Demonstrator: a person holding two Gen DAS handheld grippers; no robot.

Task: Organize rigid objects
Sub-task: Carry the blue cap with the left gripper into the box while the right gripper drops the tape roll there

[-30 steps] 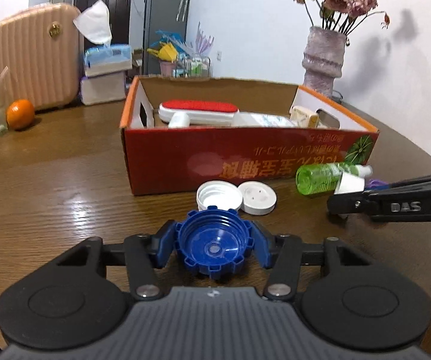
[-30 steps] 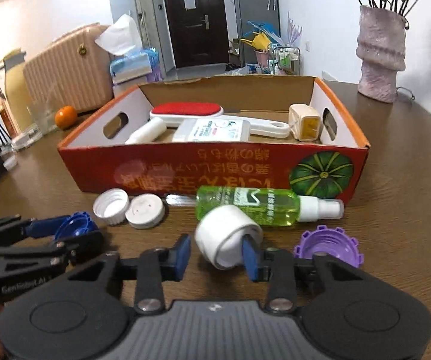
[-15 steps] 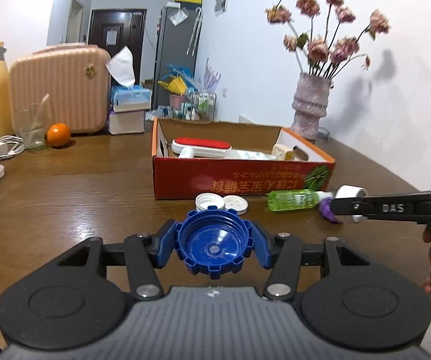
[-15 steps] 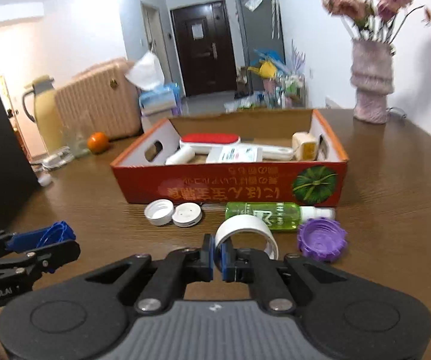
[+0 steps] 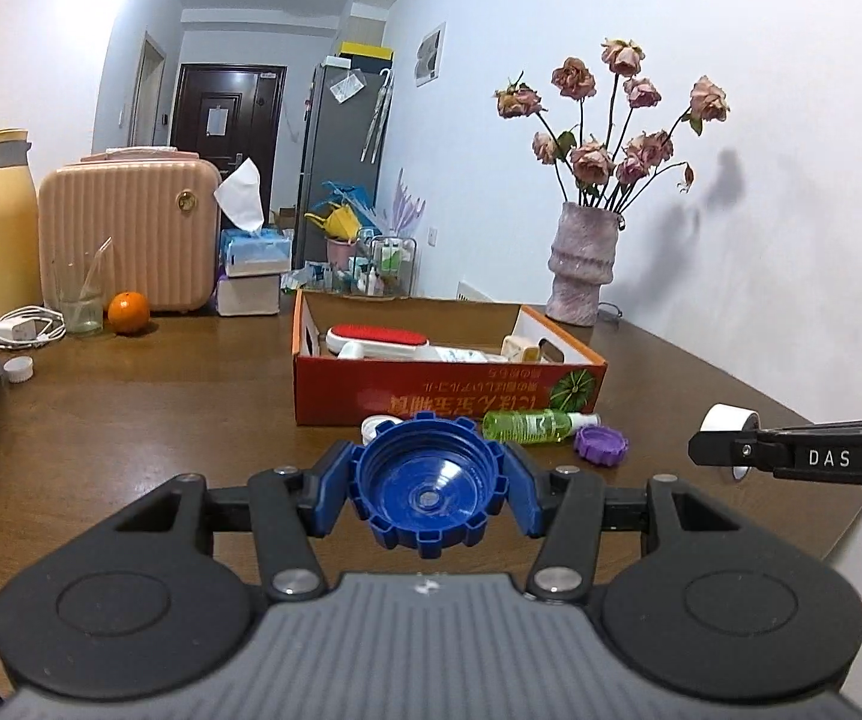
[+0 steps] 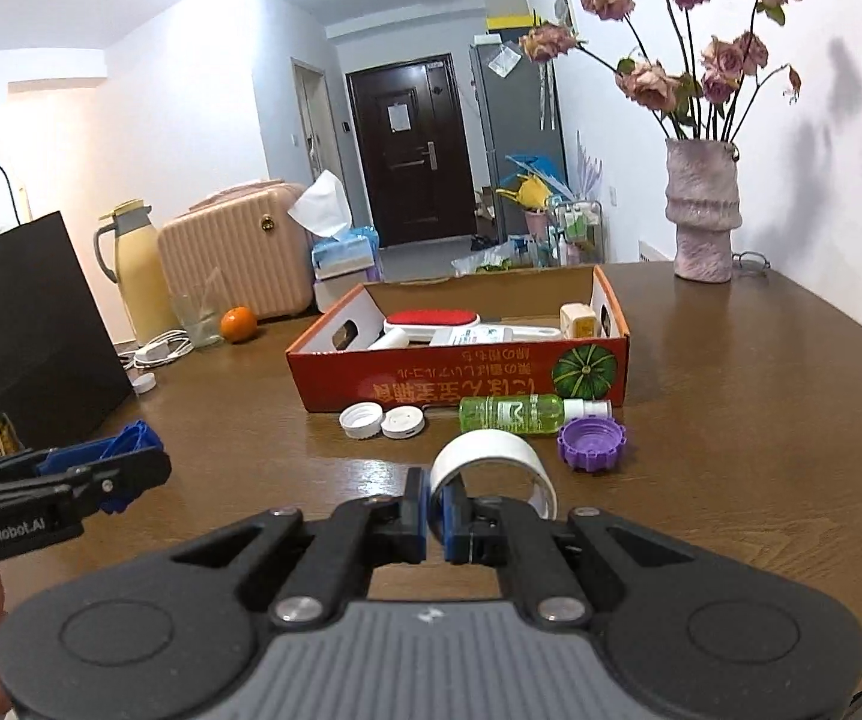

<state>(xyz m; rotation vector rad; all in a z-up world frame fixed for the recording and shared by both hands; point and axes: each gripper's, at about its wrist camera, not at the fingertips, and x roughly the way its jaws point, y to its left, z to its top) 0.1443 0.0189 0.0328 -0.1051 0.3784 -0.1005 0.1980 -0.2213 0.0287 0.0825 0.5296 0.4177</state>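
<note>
My left gripper (image 5: pixel 425 495) is shut on a large blue ribbed cap (image 5: pixel 428 489), held above the brown table. My right gripper (image 6: pixel 436 519) pinches the rim of a white ring-shaped cap (image 6: pixel 494 461); from the left wrist view that white cap (image 5: pixel 728 423) shows at the right gripper's tip. Ahead stands the orange cardboard box (image 6: pixel 467 381) with a red-topped brush (image 6: pixel 431 319), a white bottle and a small cream box inside. In front of it lie a green spray bottle (image 6: pixel 518 411), a purple cap (image 6: pixel 591 443) and two white lids (image 6: pixel 382 421).
A vase of dried roses (image 6: pixel 704 222) stands at the back right of the table. At the left are a black paper bag (image 6: pixel 29 324), a yellow flask (image 6: pixel 140 276), a glass, an orange (image 6: pixel 238 324), a charger cable and a pink suitcase (image 5: pixel 128 234).
Both grippers have pulled back and risen from the box with their caps. The right gripper's jaws closed from around the white cap's body to a pinch on its rim.
</note>
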